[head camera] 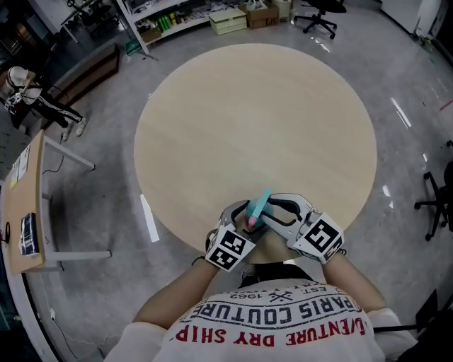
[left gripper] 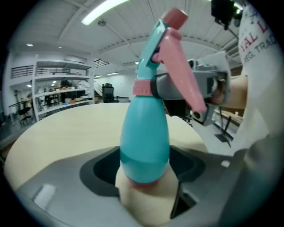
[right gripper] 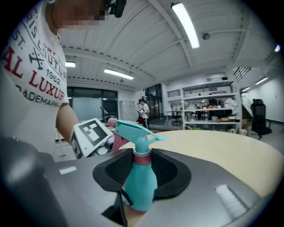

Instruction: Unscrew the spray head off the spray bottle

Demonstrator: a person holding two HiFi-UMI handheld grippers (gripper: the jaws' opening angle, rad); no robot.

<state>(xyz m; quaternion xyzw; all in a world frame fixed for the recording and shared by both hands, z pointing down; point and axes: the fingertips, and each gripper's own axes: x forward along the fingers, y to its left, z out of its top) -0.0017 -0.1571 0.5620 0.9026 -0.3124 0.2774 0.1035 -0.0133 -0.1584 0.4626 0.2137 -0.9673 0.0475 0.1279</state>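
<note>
Head view shows a person at the bottom of the frame with both hands at the near edge of a round worktop [head camera: 255, 120]. The left claw [head camera: 243, 214] and the right claw [head camera: 274, 212] meet there, low and centre, on a teal spray bottle [head camera: 260, 203]. The bottle lies at a slant between them, and the rest of the worktop is bare wood. Shelves [head camera: 177, 18] run along the top of the frame.

Left gripper view has the bottle's wide lower body filling the middle, seated between that claw's two dark pads, which close on it from either side. The bottle leans toward the upper right. Its spray head [left gripper: 171, 53], with a pink trigger [left gripper: 184, 80], reaches the top of the frame, and a pink collar [left gripper: 143, 87] rings the neck. The grey right claw comes in from the right and meets the bottle at that collar.

Right gripper view sets the bottle upright at centre, with the collar level with this claw's black pads, which flank it closely and grip it. The left claw's marker cube [right gripper: 92, 133] sits just behind the spray head, at centre left.
</note>
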